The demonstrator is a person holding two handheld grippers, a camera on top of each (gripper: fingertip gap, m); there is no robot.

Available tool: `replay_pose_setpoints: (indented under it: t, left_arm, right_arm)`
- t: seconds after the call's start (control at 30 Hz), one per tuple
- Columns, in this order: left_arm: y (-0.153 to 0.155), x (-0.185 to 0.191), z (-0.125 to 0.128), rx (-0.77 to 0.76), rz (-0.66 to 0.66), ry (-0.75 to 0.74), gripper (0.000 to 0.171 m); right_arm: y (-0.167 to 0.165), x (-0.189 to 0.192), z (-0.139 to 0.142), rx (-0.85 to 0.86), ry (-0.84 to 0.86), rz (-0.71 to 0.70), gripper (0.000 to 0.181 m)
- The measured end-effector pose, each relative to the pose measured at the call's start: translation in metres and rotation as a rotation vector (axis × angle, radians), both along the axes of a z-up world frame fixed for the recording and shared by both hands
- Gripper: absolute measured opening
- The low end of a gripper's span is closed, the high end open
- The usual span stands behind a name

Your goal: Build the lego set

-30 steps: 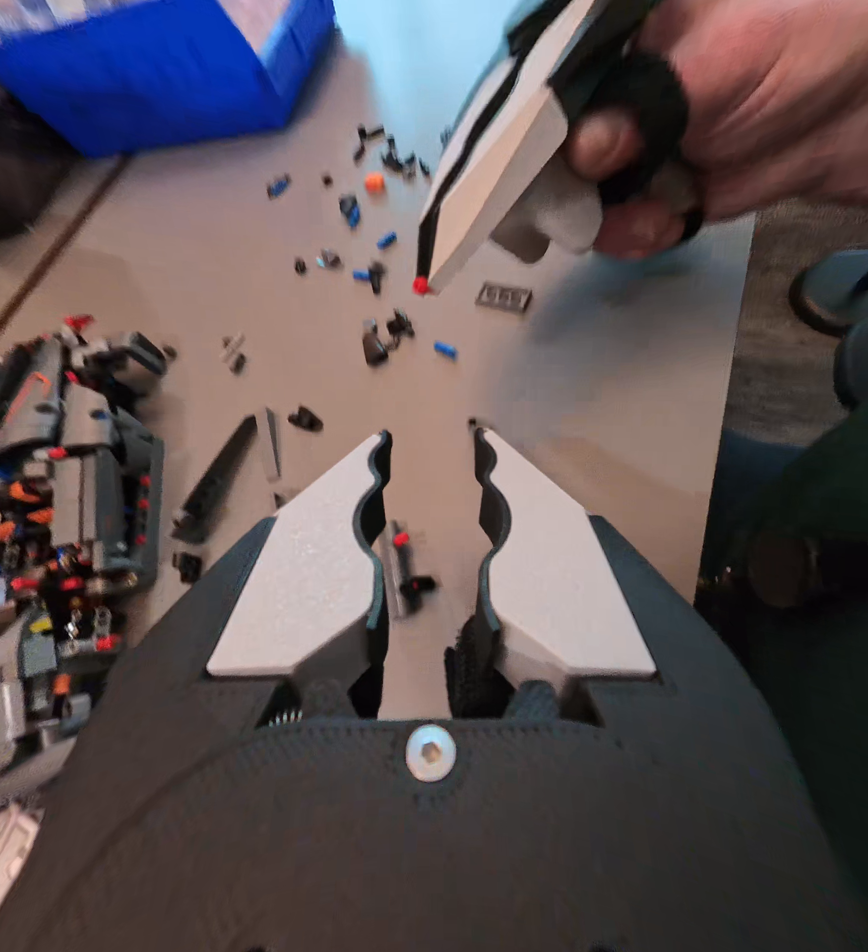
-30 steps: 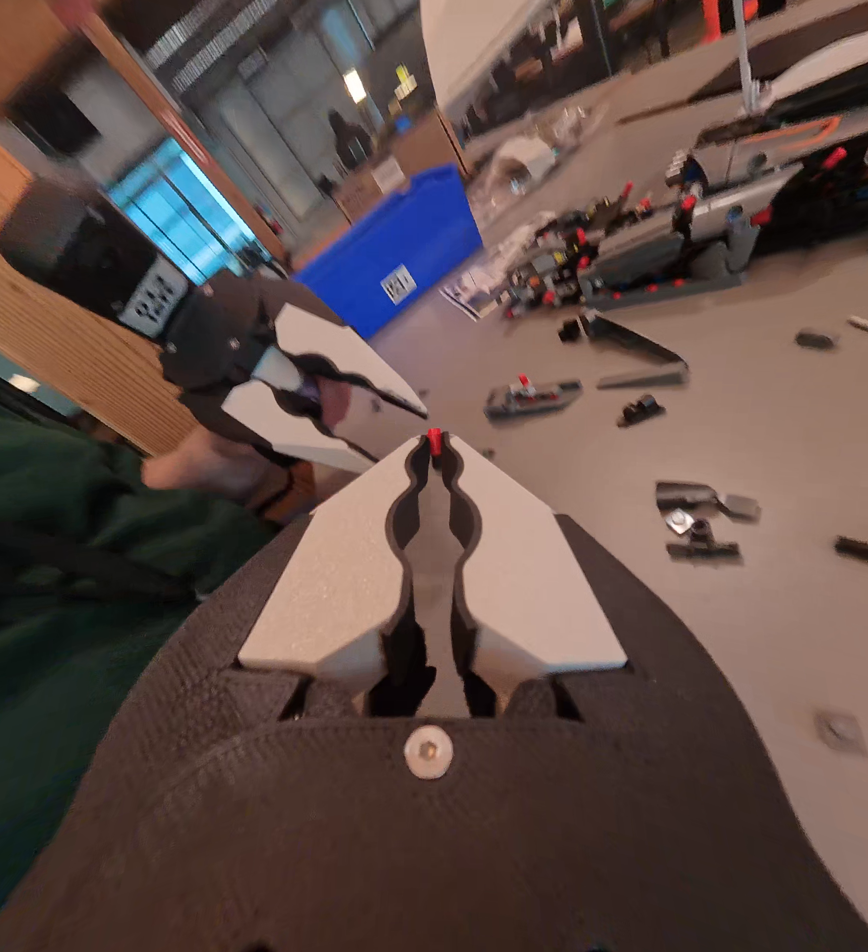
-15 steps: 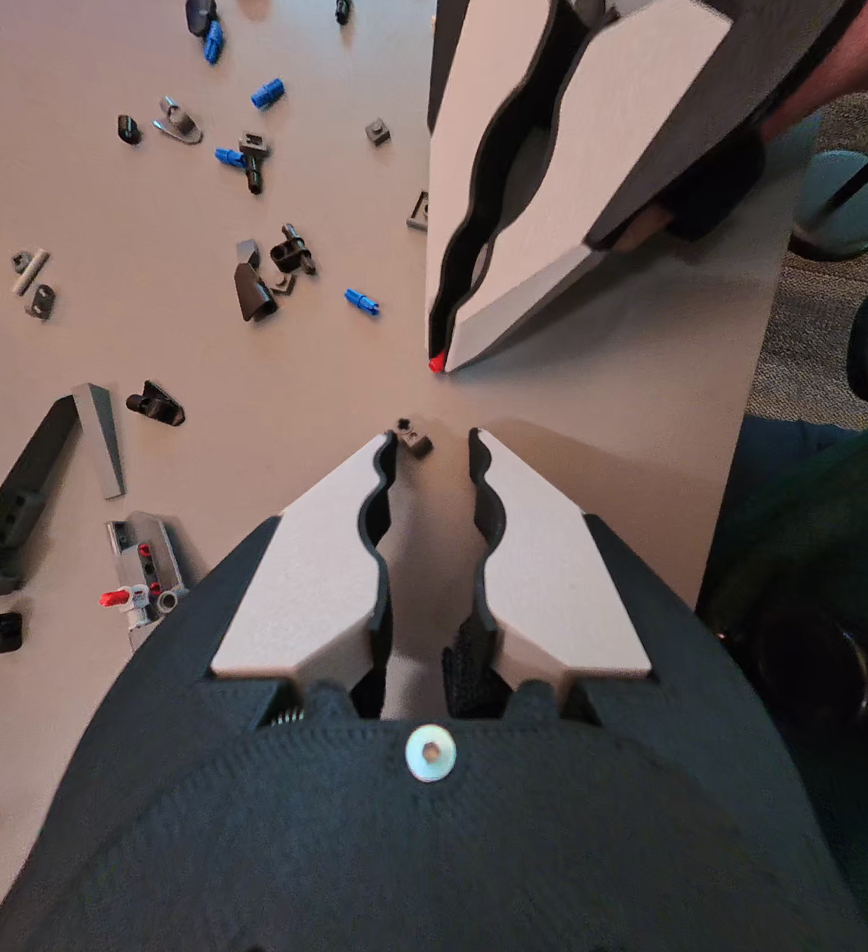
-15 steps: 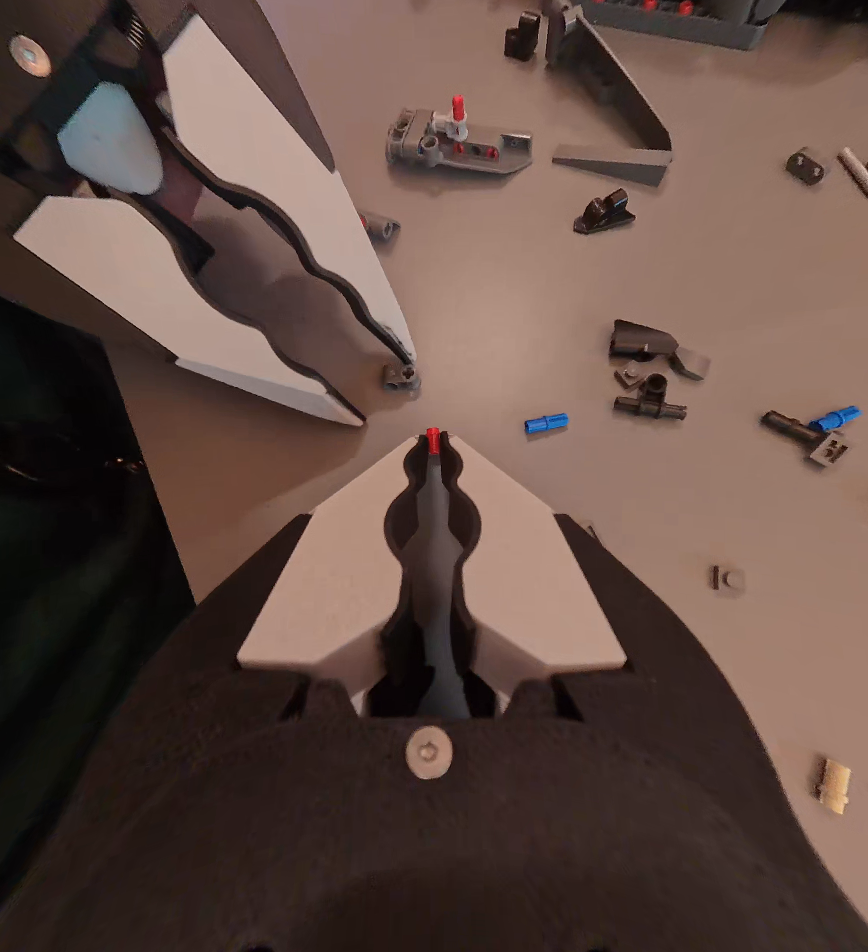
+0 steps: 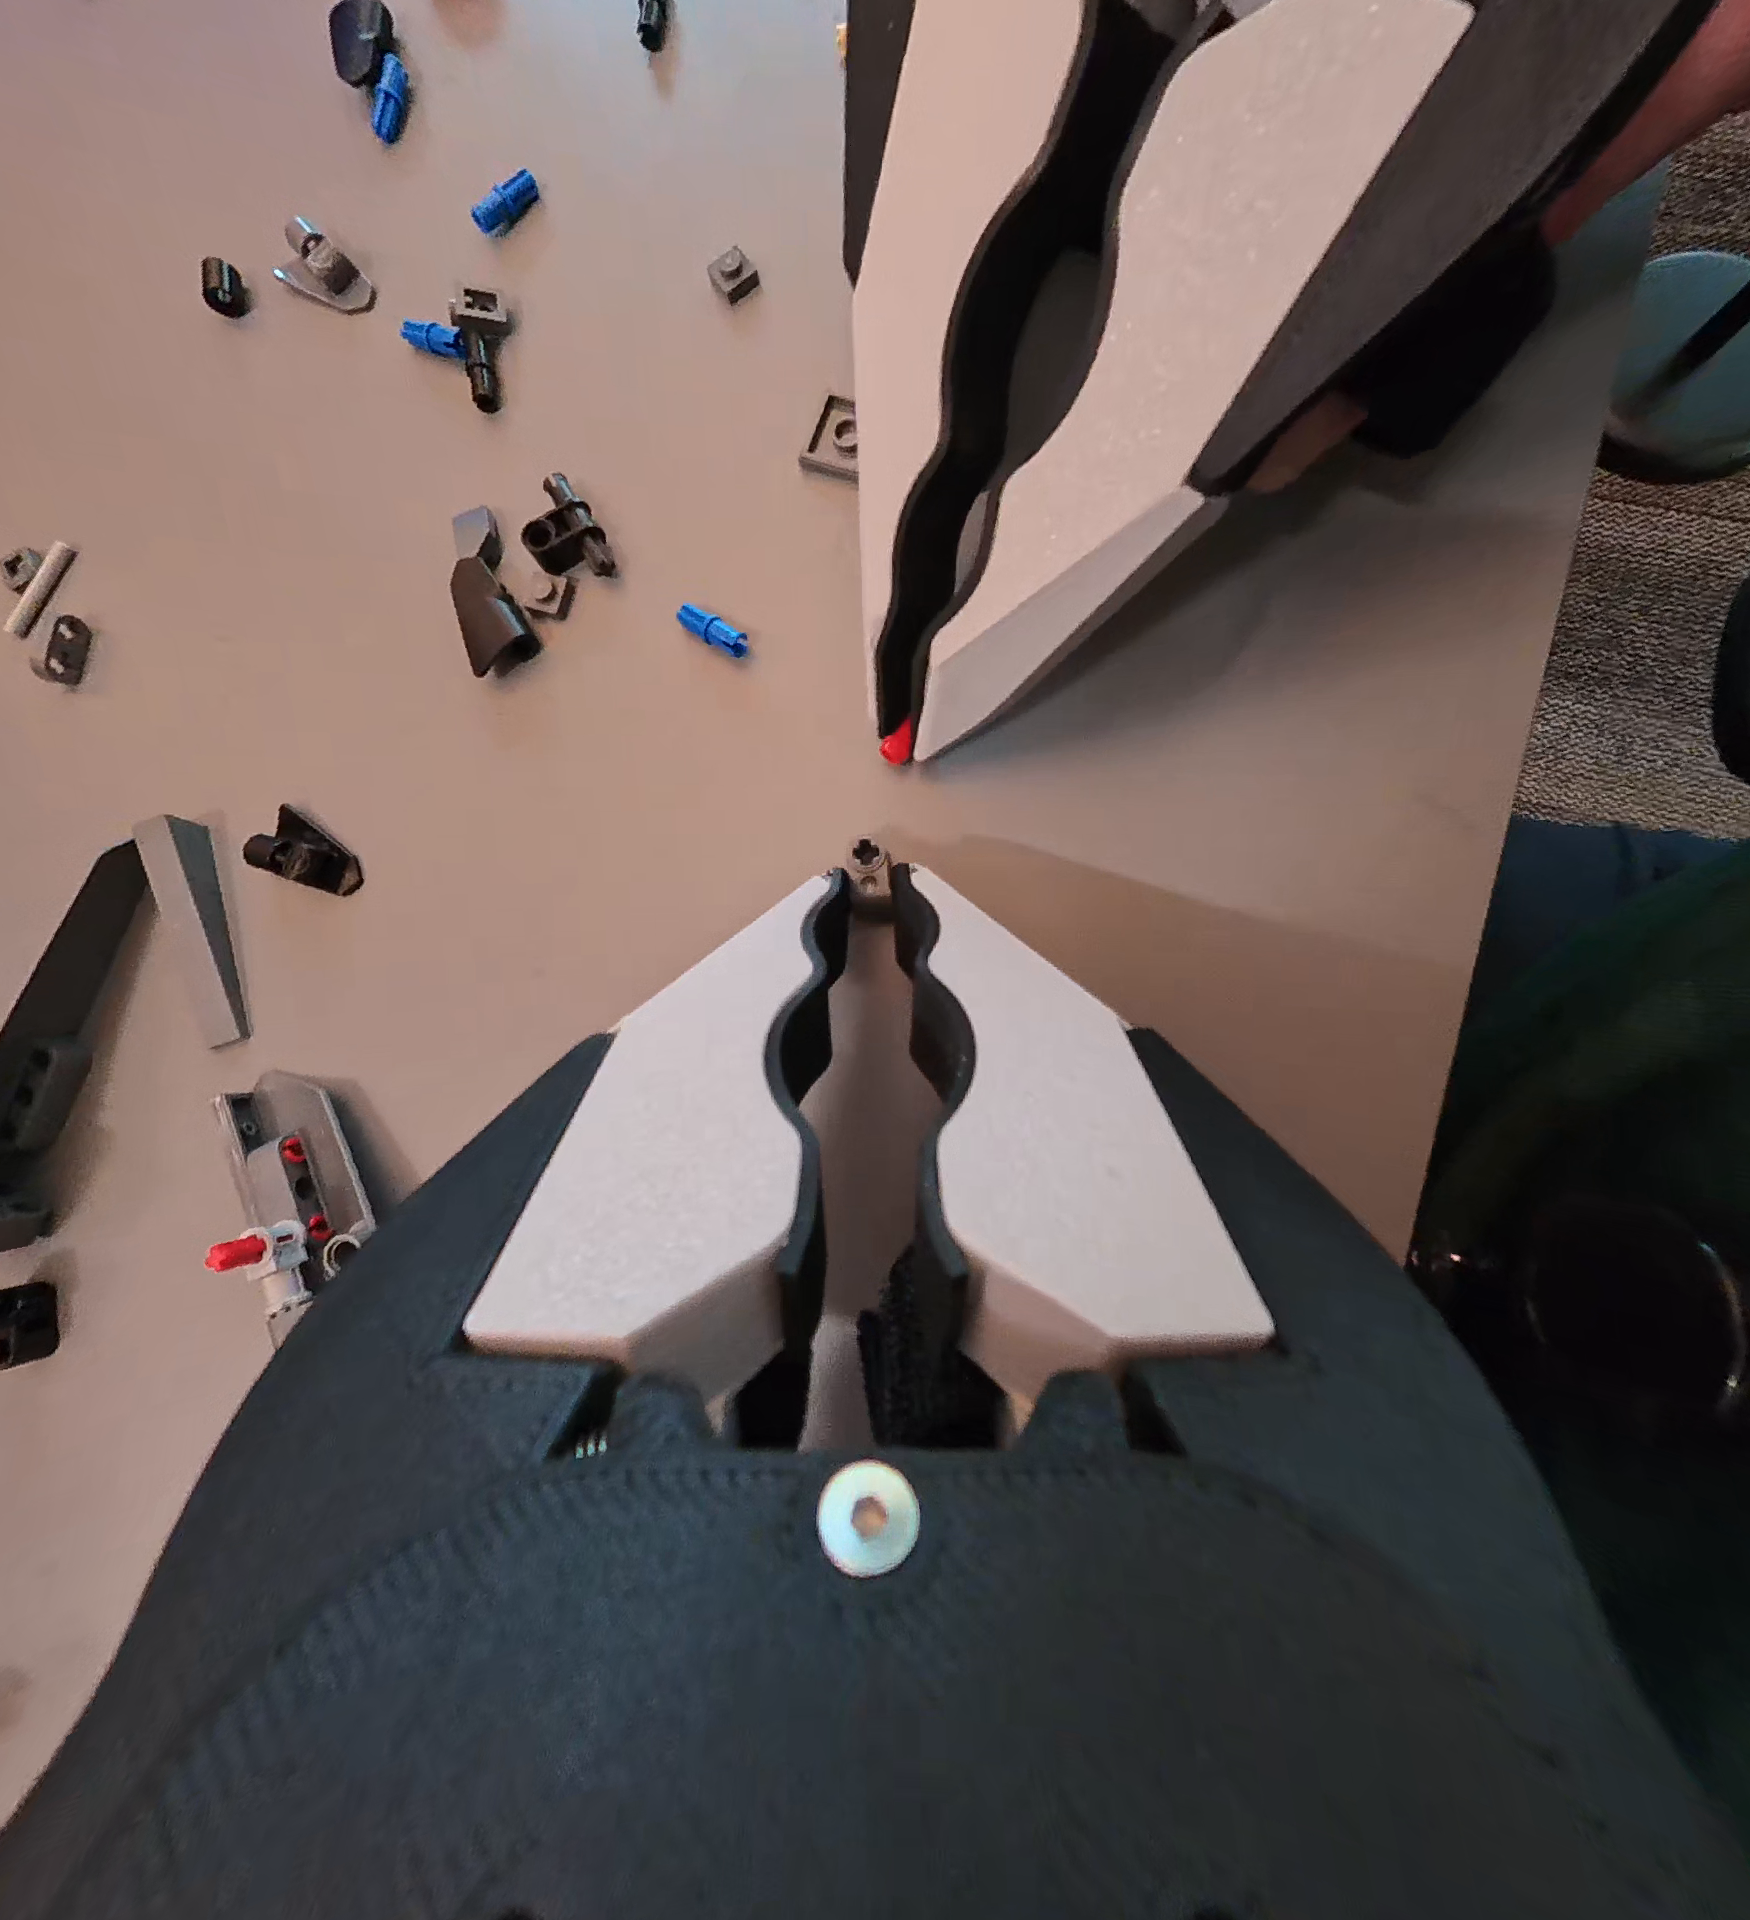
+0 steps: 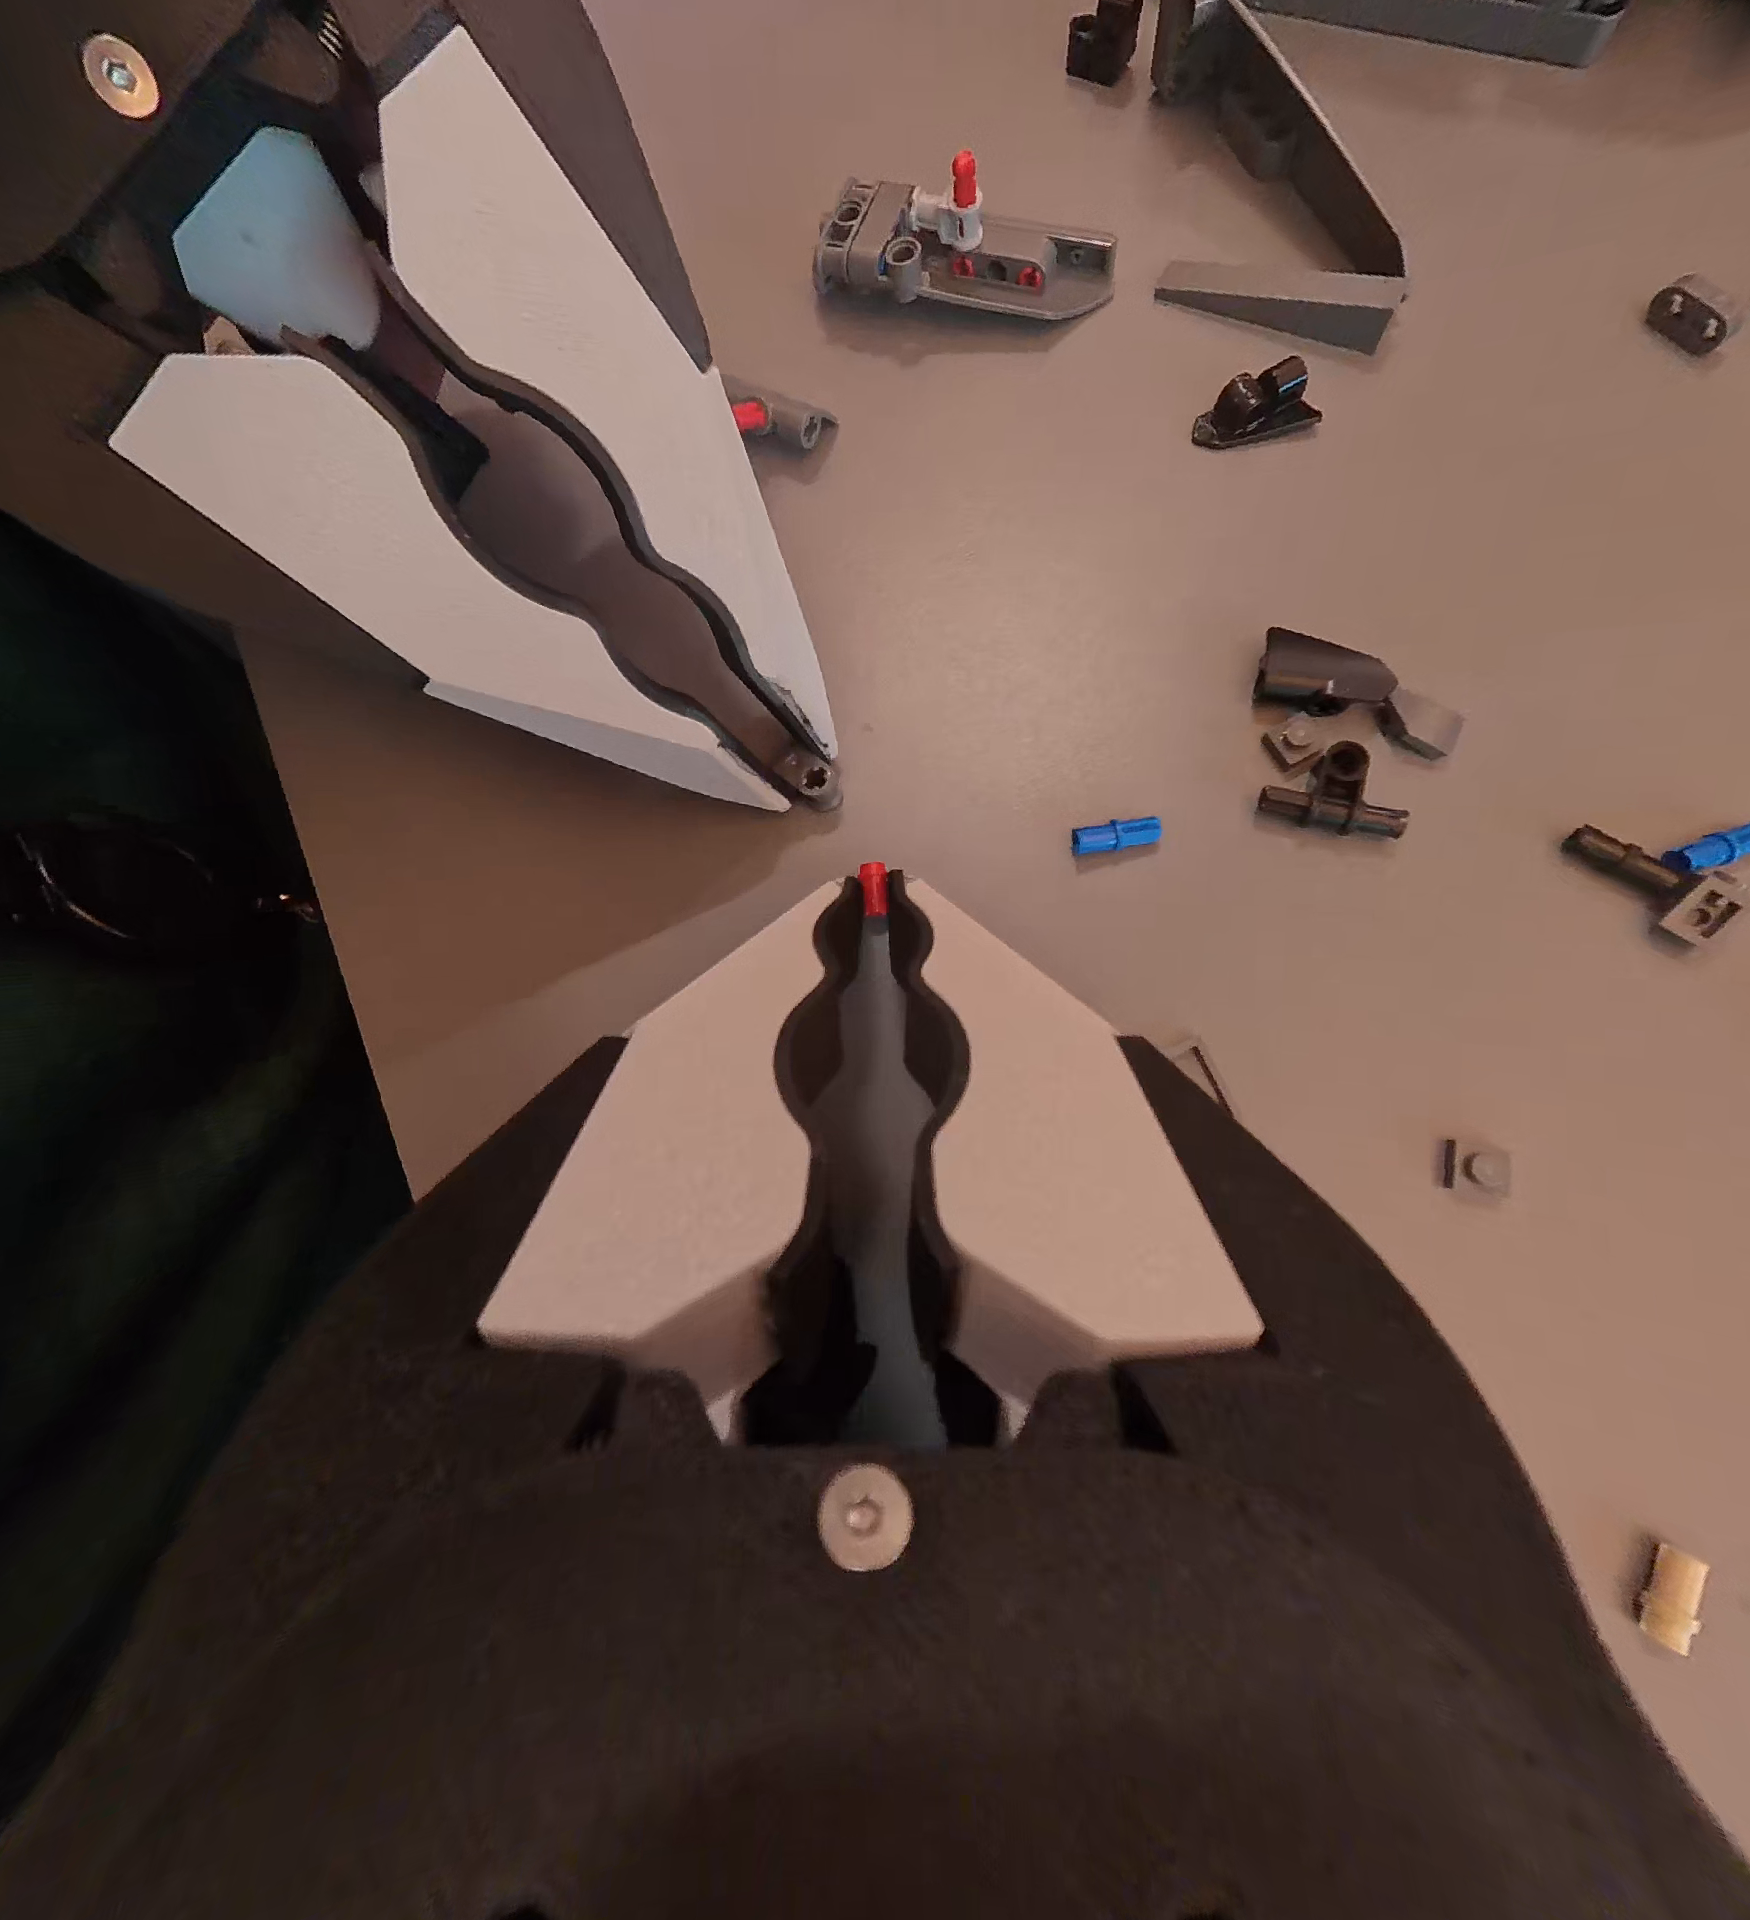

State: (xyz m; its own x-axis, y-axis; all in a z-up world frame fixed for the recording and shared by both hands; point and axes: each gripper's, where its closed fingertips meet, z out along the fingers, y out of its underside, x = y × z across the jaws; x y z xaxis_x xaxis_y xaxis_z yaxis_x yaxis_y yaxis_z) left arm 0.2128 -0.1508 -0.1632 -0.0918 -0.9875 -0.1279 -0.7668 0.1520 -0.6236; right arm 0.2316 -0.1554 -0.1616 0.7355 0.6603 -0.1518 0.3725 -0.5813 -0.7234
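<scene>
Red peg: a small red plastic pin (image 6: pixel 872 888) is pinched at the very tips of the right gripper (image 6: pixel 872 883), centre of the right wrist view, its end poking out forward so it can be pushed into a hole.
Grey connector: a small dark grey plastic piece with a round hole (image 5: pixel 868 871) is clamped in the tips of the left gripper (image 5: pixel 868 878), centre of the left wrist view, hole turned toward the peg.
Jaws: both pairs clenched, each grasping its own piece.
Why held so: the two tips face each other, near but apart, low over the tabletop (image 5: pixel 590 790); my guess is peg and hole are being lined up to mate.
Sub-assembly: a grey beam carrying an upright red pin (image 6: pixel 964 255) lies at the upper middle of the right wrist view, probably where the joined pair belongs.
Loose parts: a blue plastic pin (image 6: pixel 1115 836) lies right of centre there; other dark bits are scattered farther right.
Writing: none legible; no brand marks visible.
</scene>
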Motion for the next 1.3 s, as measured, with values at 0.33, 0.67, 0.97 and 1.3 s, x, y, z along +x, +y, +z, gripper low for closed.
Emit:
replay_pose_setpoints:
  t: [0.33, 0.67, 0.97, 1.3]
  left_arm:
    - [-0.008, -0.002, 0.019, -0.136, -0.038, -0.091, 0.006]
    - [-0.018, -0.021, 0.064, -0.66, -0.098, -0.202, 0.006]
    - [-0.024, -0.033, 0.065, -0.782, -0.131, -0.14, 0.006]
    - [0.013, -0.056, 0.066, -0.404, 0.037, -0.215, 0.032]
  right_arm:
    - [0.001, -0.014, 0.027, 0.175, -0.009, 0.087, 0.016]
    - [-0.005, -0.041, 0.057, 0.493, -0.267, 0.345, 0.011]
    - [-0.01, -0.059, 0.061, 0.573, -0.36, 0.44, 0.008]
    - [0.011, -0.053, 0.055, 0.468, -0.244, 0.35, 0.006]
